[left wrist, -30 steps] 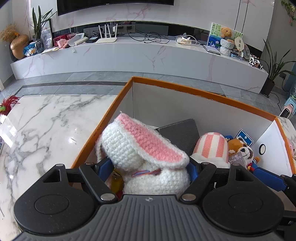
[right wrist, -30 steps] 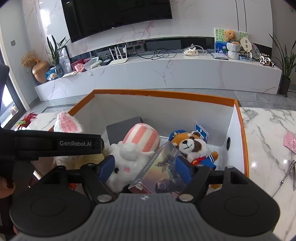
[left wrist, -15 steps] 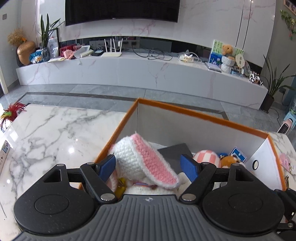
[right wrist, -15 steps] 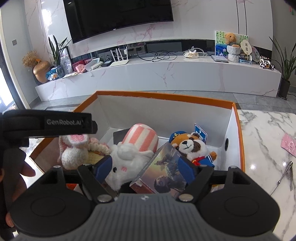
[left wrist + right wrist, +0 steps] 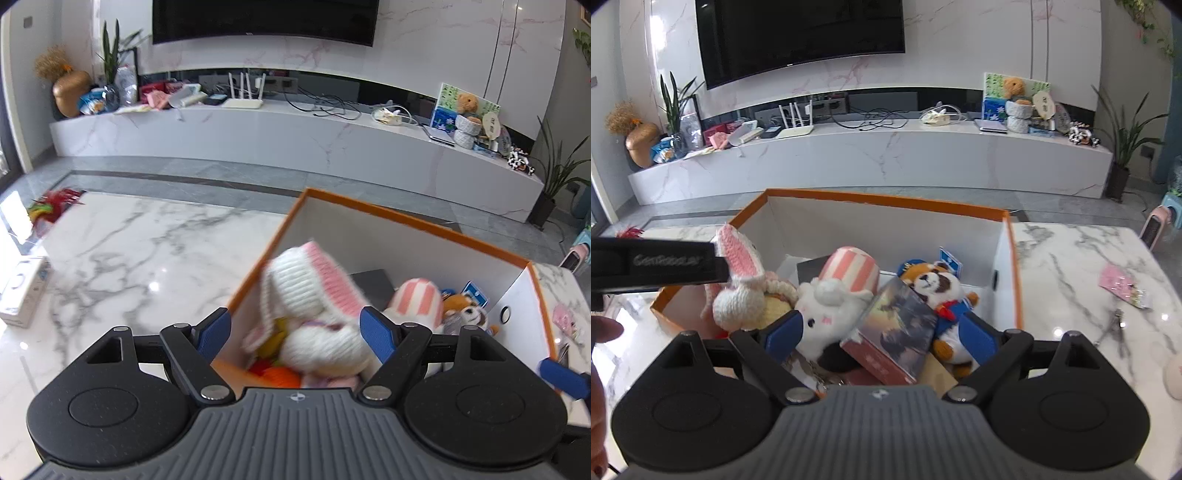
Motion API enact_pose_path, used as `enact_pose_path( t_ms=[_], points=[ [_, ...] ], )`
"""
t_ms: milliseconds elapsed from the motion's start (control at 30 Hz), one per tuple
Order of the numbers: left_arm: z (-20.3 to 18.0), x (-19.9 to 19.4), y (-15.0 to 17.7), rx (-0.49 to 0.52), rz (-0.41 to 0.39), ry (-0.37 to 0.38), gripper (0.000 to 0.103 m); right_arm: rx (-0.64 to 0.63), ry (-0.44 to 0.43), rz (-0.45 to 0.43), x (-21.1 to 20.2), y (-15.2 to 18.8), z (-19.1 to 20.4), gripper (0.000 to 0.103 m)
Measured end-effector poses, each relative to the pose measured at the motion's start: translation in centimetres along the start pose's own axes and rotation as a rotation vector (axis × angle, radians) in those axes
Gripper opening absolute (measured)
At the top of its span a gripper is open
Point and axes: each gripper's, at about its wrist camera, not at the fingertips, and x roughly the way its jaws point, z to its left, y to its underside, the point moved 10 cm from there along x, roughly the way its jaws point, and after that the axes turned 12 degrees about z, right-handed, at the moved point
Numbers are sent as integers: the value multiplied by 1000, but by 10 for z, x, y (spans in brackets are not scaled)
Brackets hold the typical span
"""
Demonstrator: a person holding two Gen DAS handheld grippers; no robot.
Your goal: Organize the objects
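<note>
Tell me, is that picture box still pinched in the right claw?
No: the picture box lies in the orange box, and the right claw is opening, pads clear of it.

I am spreading my right fingers [image 5: 979, 338] away from the picture box [image 5: 894, 332] and drawing both grippers back, the crocheted bunny [image 5: 314, 306] shrinking mid-frame.

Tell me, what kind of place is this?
Most likely a home living room: a wall-mounted television, a long marble media console with a router, and potted plants.
</note>
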Motion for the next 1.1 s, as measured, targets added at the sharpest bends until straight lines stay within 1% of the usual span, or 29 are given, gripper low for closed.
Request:
enact_pose_path(
  t_ms=[100, 200, 267, 367, 433, 467, 600, 667, 800, 967, 1100],
  points=[
    [8, -10, 12, 4, 3, -17, 91, 8, 14, 0, -10, 9, -1, 93],
    [11, -20, 24, 6, 13, -3, 91, 30, 8, 6, -19, 18, -1, 93],
    [12, -28, 30, 21, 8, -7, 91, 34, 7, 15, -24, 24, 2, 93],
    [12, -43, 36, 63, -17, -53, 91, 35, -2, 23, -32, 29, 7, 94],
    [13, -49, 42, 90, -11, -88, 91, 35, 4, 27, -36, 33, 8, 95],
    [12, -52, 44, 101, -7, -96, 91, 35, 7, 28, -38, 34, 9, 98],
    [13, -63, 47, 111, -20, -98, 91, 49, 14, 38, -42, 37, 6, 98],
    [14, -63, 49, 109, -8, -98, 91, 61, 14, 47, -42, 39, 5, 98],
    [15, -59, 54, 100, 26, -73, 91, 69, 24, 58, -44, 42, 2, 98],
    [14, -63, 55, 105, 15, -109, 91, 62, 42, 54, -47, 42, 1, 98],
    [13, -63, 56, 101, 25, -89, 91, 52, 44, 49, -49, 42, 3, 98]
  ],
)
